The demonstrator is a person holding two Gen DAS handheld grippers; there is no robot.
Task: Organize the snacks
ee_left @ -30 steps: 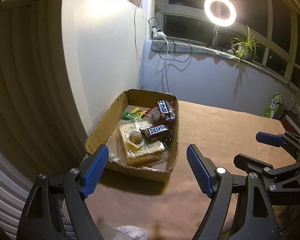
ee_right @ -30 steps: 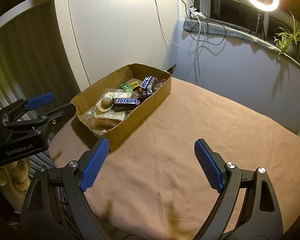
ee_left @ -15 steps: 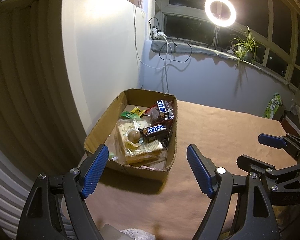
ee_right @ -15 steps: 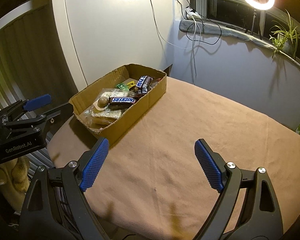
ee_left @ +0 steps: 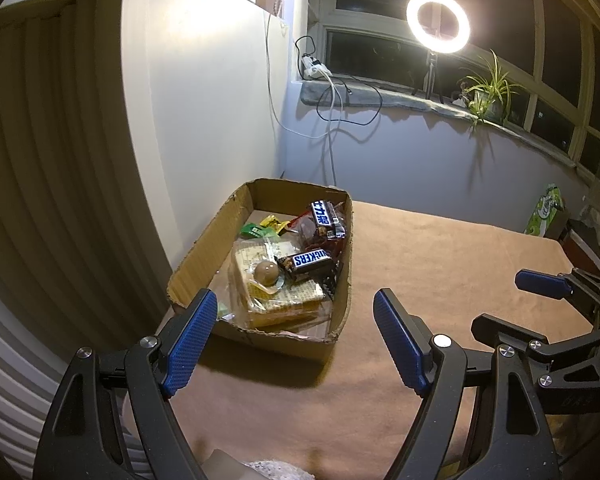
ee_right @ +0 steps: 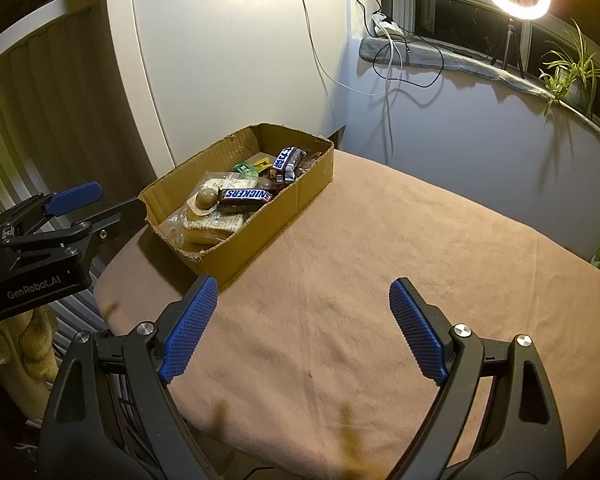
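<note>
**Both tongs spread over the table, snack box at the far left corner**

I see the cardboard box (ee_left: 260, 276) sitting on the brown cloth-covered table (ee_right: 380, 280), at its far left corner beside the white cabinet (ee_right: 236, 60). Its long axis runs from my near side away toward the wall under the window. Inside, a Snickers bar (ee_right: 244, 196) lies crosswise, its length spanning the box's short side, on top of a wafer pack (ee_left: 276, 300). A round brown sweet (ee_left: 265, 271) sits just beside the bar. A second dark bar (ee_left: 326, 216) lies farther back, angled roughly along the box, near small green and yellow wrappers (ee_left: 260, 228).

My left gripper (ee_left: 292, 340) hangs spread wide just short of the box's near end, nothing between its blue pads. My right gripper (ee_right: 304, 328) is equally spread over bare cloth, well apart from the box.

A ring light (ee_left: 438, 22) glows on the sill next to a potted plant (ee_left: 486, 96); cables (ee_left: 340, 96) trail down the wall.

Compared with a second ago, the box sits slightly farther off in both views; the tongs' spread is unchanged.
</note>
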